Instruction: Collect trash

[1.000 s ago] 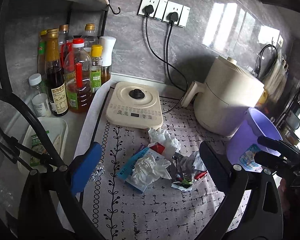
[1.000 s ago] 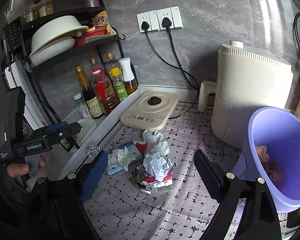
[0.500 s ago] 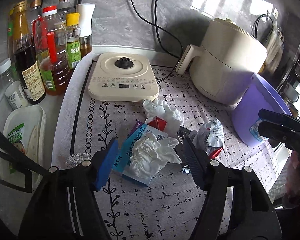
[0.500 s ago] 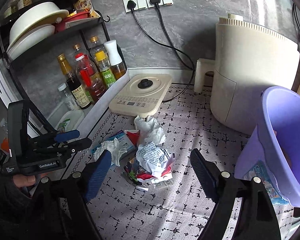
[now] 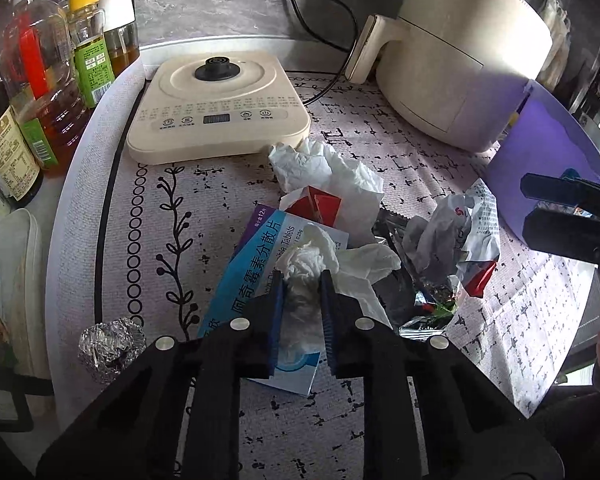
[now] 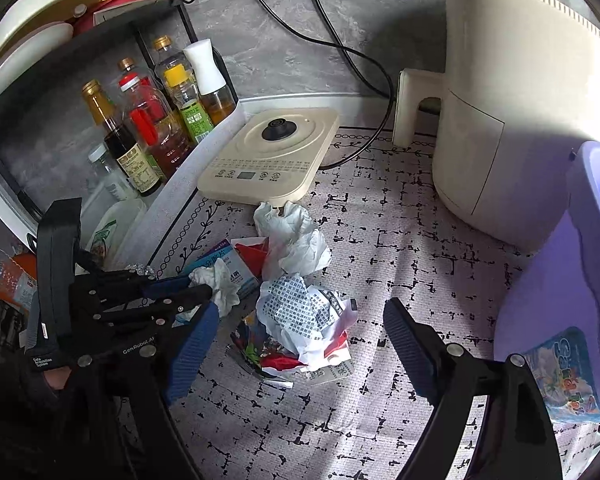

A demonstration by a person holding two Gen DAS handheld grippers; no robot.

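The crumpled white tissue (image 5: 306, 264) on the blue medicine box (image 5: 252, 276) is pinched by the left gripper (image 5: 302, 280), whose jaws have just been closing. The right gripper (image 6: 300, 344) is held wide open above the printed wrapper (image 6: 300, 312), beside the purple bin (image 6: 560, 280).

Both pictures are bright and sharp in the middle. Daylight comes from the right, so the air fryer (image 6: 516, 120) throws a dark shadow. Edges bend round and go black.

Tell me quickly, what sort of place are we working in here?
Most likely a home kitchen counter: oil and sauce bottles by a dish rack, a kettle base, and a cream air fryer.
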